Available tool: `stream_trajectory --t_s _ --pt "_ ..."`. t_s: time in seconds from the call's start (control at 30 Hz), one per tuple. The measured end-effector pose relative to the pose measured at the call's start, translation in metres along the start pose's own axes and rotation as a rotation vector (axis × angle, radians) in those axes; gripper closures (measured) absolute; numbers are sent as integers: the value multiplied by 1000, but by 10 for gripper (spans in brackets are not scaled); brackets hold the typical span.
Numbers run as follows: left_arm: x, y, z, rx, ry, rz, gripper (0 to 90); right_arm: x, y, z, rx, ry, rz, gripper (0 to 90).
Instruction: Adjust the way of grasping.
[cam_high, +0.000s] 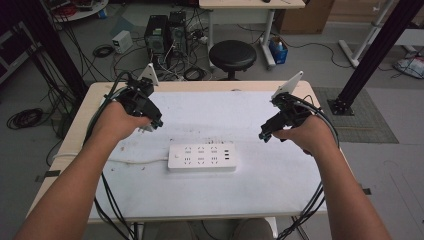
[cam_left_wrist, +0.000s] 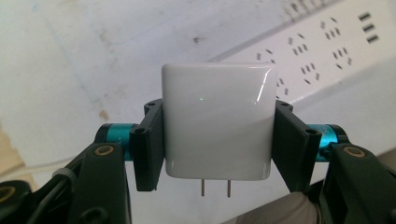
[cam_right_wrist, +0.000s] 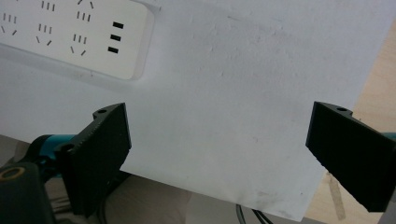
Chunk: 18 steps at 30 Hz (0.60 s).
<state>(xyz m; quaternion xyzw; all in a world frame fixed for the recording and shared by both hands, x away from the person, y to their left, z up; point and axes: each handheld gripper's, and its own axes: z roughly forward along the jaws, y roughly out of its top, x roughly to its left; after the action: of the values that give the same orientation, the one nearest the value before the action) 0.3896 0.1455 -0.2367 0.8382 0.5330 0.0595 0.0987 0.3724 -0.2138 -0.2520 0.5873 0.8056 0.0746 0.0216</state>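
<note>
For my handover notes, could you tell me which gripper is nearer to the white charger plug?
Left. The left gripper holds the charger plug between its fingers; the right gripper hovers open across the table beyond the power strip.

High overhead view, two close gripper views, shared power strip (cam_high: 202, 157)

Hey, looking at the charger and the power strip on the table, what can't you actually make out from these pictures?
- Charger: in the left gripper view its side faces are covered by the left gripper pads; any label is out of sight.
- Charger in the high view: too small, mostly hidden by the hand.
- Power strip: cut off by the frame edge in both gripper views.
- Strip's cable: its far end runs behind the left forearm.
</note>
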Motion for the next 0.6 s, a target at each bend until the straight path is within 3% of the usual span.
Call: stream_trajectory --t_s 0.23,0.27,0.3,0.33,0.37,0.53,0.57,0.6 --pt "-24 -1 8 -15 -110 209 422 2 -1 0 2 44 24 60" --pt "-24 -1 8 -15 -110 209 422 2 -1 1 9 53 23 61" --pt "-32 -2 10 -12 -132 289 422 3 -1 1 11 65 19 60" --pt "-32 -2 10 -12 -132 289 422 3 -1 1 11 65 19 60" --pt "-39 -4 11 -11 -149 361 422 5 -1 2 18 82 23 60" --pt "-55 -7 9 -82 -212 511 422 11 0 1 19 128 14 60" --pt "-55 -7 9 -82 -212 511 422 12 1 1 18 139 9 60" --pt "-60 -9 7 -126 -234 567 422 13 1 1 18 154 7 60"
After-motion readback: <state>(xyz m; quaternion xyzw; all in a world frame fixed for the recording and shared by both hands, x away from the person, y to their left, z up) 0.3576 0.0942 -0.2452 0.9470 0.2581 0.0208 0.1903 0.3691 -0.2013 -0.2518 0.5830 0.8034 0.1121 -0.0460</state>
